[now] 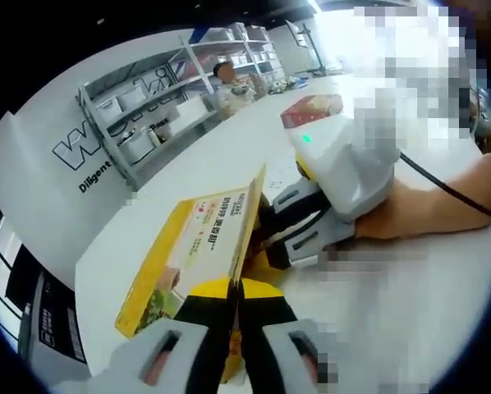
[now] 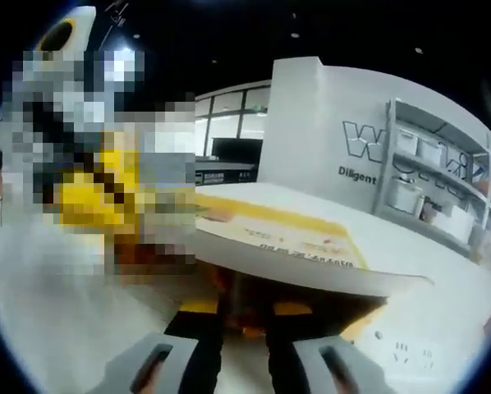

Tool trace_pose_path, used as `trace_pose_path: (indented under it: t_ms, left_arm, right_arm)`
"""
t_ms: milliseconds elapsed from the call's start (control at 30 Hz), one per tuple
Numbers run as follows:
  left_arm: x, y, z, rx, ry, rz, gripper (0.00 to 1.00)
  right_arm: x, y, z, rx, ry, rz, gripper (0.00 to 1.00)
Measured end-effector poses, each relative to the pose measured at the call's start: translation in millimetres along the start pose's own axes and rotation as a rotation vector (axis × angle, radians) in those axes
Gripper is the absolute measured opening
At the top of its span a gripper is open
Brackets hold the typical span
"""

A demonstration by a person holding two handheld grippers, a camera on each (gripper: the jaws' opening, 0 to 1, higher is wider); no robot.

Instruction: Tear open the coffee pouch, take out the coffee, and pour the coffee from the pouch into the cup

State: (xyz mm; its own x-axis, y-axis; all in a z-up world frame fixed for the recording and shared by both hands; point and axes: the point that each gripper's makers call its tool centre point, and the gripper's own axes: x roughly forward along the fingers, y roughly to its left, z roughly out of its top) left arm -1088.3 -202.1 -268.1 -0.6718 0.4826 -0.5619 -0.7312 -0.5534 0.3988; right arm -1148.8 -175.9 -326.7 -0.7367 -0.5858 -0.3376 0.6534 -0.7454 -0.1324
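In the left gripper view the left gripper (image 1: 236, 308) has its black-and-yellow jaws pressed together on the lower edge of the coffee pouch (image 1: 200, 246) — a flat, stiff, yellow packet with a white label panel. The panel carries red and dark print too small to read, beside a small picture. The pouch is held edge-on above the white table (image 1: 442, 295).

The right gripper (image 1: 299, 226), with a glossy white housing and a green light, comes in from the right and pinches the pouch's far edge. A hand (image 1: 442, 205) grips that housing.

A red box (image 1: 311, 109) lies farther back on the table. Grey metal shelving (image 1: 147, 107) holds white bins against a wall lettered "Diligent".

In the right gripper view the pouch (image 2: 303, 242) stretches broadside — white face, yellow border — above the right gripper (image 2: 244, 316), whose jaws close on it.
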Motion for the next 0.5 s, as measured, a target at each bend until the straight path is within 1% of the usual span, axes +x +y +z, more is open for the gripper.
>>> trace_pose_path:
  t_ms: [267,500]
  left_arm:
    - [0.2,-0.1,0.4,-0.003,-0.001,0.000,0.04]
    - [0.8,-0.8,0.2,-0.002,-0.001,0.000,0.04]
  right_arm:
    - [-2.3,2.4,3.0,0.027,-0.019,0.009,0.21]
    - [-7.5,6.3,2.7,0.014,-0.024,0.011,0.20]
